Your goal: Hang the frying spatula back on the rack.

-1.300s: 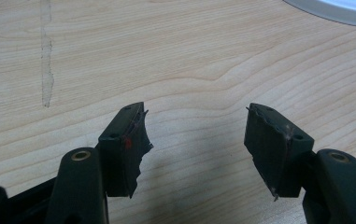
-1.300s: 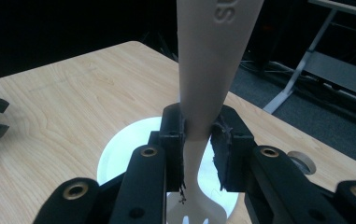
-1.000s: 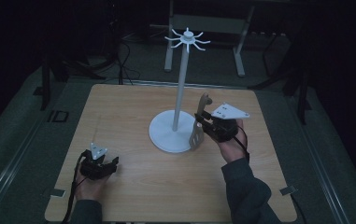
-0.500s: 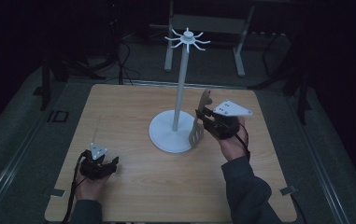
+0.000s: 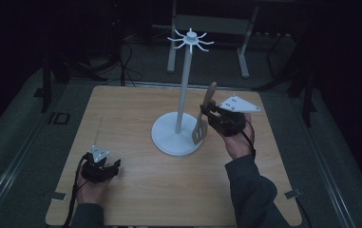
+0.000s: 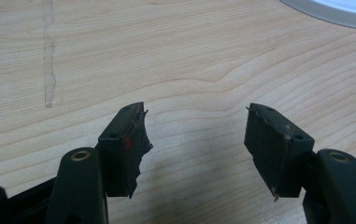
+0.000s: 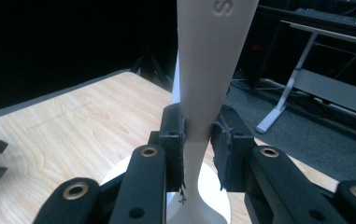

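A tall white hook stand (image 5: pixel 184 85) rises from a round base (image 5: pixel 169 137) in the middle of the wooden table (image 5: pixel 131 104). My right gripper (image 5: pixel 208 114) hovers just right of the pole, shut on the handle of a beige slotted spatula (image 5: pixel 201 118), which stands upright with its blade down. In the right gripper view the spatula handle (image 7: pixel 208 56) is pinched between both pads. My left gripper (image 5: pixel 103 167) rests low near the table's front left. Its jaws stand open over bare wood (image 6: pixel 194 140), nothing between them.
The stand's base edge (image 6: pixel 334 8) shows at the top right of the left gripper view. A desk frame (image 5: pixel 207 28) stands on the floor beyond the table. Dark floor surrounds the table on all sides.
My right gripper has lifted the spatula slightly and tipped it more upright beside the pole. The left gripper has stayed where it was.
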Demonstrator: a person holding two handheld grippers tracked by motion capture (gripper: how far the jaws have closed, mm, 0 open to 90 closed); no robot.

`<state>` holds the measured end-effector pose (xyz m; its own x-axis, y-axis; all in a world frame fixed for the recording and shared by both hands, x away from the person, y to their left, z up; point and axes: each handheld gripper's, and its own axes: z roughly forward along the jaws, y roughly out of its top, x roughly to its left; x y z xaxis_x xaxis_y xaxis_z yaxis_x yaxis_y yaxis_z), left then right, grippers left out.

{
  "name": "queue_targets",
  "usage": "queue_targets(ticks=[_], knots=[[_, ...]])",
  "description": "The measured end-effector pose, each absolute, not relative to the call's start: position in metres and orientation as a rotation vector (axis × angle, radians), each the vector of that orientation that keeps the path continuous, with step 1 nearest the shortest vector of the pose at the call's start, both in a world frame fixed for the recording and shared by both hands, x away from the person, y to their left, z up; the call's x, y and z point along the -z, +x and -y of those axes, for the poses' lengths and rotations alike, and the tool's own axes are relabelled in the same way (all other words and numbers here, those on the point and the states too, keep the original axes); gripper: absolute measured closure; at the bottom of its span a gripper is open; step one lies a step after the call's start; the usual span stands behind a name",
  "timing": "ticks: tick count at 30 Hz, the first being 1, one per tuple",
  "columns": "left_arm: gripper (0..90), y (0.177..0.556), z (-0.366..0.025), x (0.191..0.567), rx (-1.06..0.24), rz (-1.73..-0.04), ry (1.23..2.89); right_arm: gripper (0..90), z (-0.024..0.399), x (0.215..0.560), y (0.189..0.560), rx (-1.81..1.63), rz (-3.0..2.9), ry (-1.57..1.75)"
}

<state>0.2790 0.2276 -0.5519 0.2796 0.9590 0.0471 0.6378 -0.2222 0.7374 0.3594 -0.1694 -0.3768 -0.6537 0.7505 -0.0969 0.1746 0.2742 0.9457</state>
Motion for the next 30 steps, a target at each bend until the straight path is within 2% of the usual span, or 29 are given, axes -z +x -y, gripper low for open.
queue_targets(ticks=[30], knots=[[38.6,0.279,-0.227,0.552,-0.68,-1.428,1.955,75.1,0.165,0.346,0.373,-1.407,-1.995,0.844]])
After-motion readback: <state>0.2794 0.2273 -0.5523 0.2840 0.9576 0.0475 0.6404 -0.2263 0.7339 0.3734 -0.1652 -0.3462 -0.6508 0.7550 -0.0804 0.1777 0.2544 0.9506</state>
